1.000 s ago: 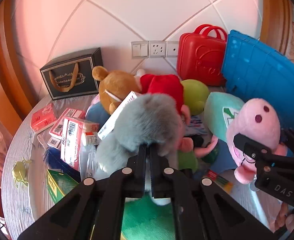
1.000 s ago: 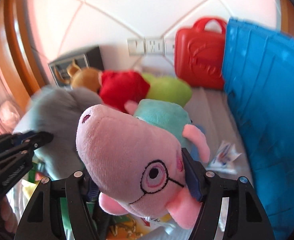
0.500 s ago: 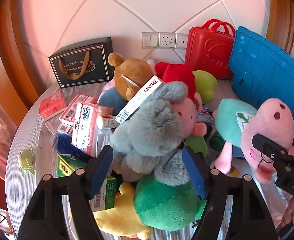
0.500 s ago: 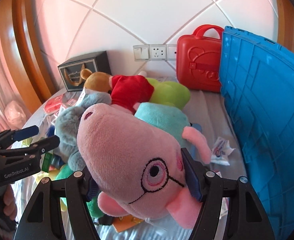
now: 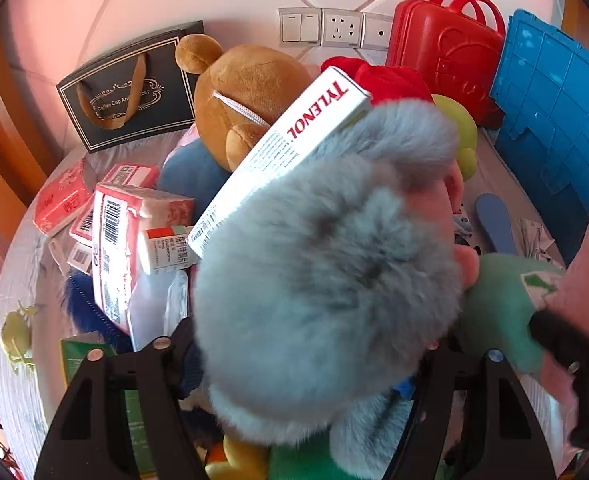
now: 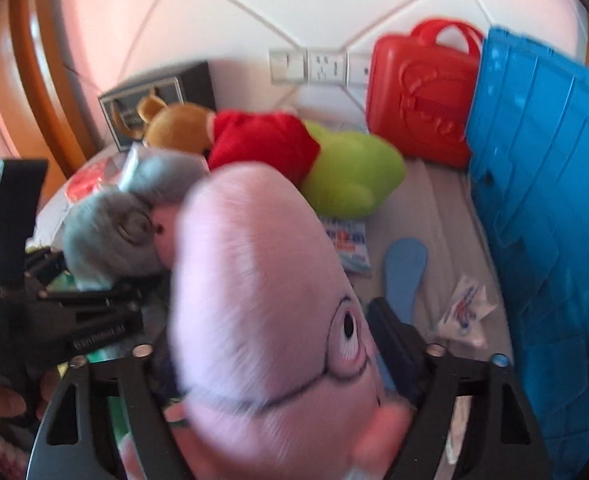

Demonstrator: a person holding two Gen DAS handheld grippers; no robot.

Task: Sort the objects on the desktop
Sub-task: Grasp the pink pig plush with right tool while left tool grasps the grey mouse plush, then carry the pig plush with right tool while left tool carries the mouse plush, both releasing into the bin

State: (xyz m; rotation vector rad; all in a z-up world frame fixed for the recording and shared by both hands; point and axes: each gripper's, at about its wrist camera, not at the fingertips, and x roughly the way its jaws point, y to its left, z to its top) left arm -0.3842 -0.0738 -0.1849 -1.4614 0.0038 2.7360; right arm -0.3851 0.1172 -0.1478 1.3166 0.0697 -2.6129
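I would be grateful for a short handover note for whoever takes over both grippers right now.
Left gripper: jaws closing around the grey plush; firm grip unconfirmed.
Right gripper: jaws opening, pink pig plush between them, view blurred.
Medicine boxes piled at left, Tylenol box leaning on the bear, blue crate at right.
Done: nothing visibly sorted. Left: nearly everything.

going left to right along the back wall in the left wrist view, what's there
black gift bag → brown teddy bear → wall switches and socket → red toy suitcase → blue crate
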